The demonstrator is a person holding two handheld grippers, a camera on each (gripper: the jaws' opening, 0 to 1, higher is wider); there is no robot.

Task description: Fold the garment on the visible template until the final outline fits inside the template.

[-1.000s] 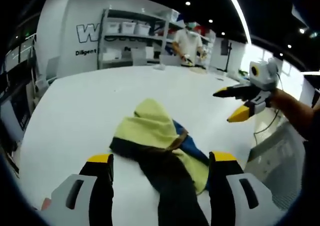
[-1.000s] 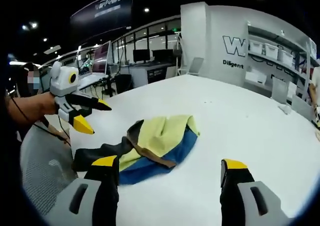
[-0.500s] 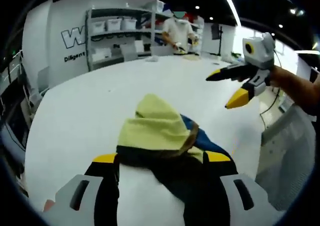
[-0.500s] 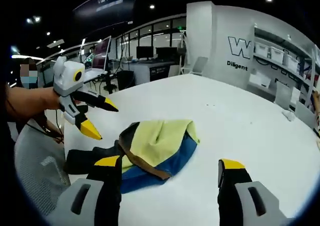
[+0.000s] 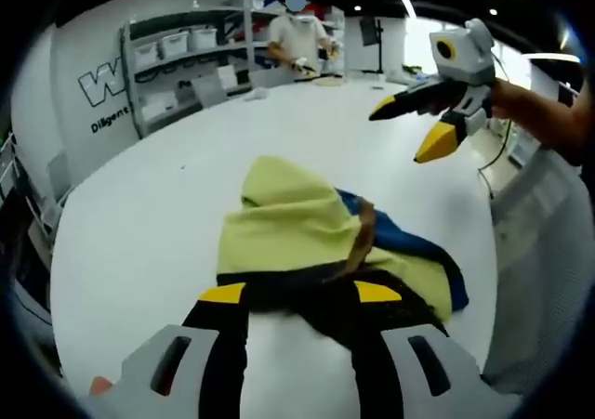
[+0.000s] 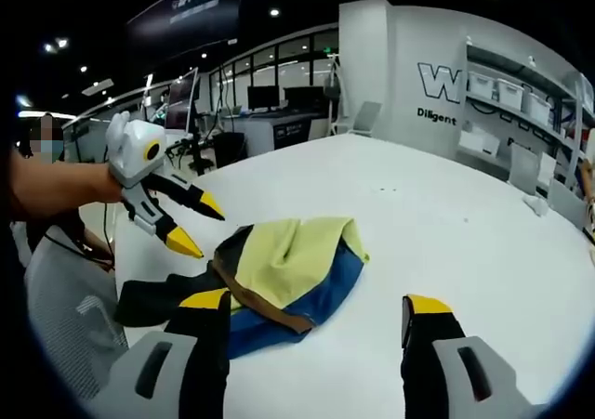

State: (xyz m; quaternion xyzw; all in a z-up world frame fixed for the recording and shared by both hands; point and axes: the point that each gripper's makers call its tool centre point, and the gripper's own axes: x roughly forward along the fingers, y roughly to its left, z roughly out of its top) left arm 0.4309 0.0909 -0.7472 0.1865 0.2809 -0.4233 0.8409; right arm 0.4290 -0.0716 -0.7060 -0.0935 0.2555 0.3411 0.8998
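A crumpled garment point(image 5: 288, 224) of yellow, blue and black cloth with brown trim lies on the white round table point(image 5: 149, 205). My left gripper point(image 5: 299, 294) is open, and its yellow-tipped jaws stand either side of the garment's black near edge. In the right gripper view the left gripper point(image 6: 197, 227) hangs open just left of the garment point(image 6: 288, 256), held by a hand. My right gripper point(image 6: 314, 302) is open with nothing between its jaws, the garment lying in front of its left jaw. In the left gripper view the right gripper point(image 5: 406, 131) hovers open above the table beyond the garment.
A grey mesh chair point(image 5: 539, 280) stands at the table's edge near the garment. Shelves with white bins point(image 5: 177, 47) line the far wall, and a person point(image 5: 297, 38) works at the table's far side. Desks with monitors point(image 6: 270, 103) stand beyond the table point(image 6: 446, 224).
My left gripper has come in low over the garment, its jaws drawing closer around the black edge. The right gripper stays raised and open.
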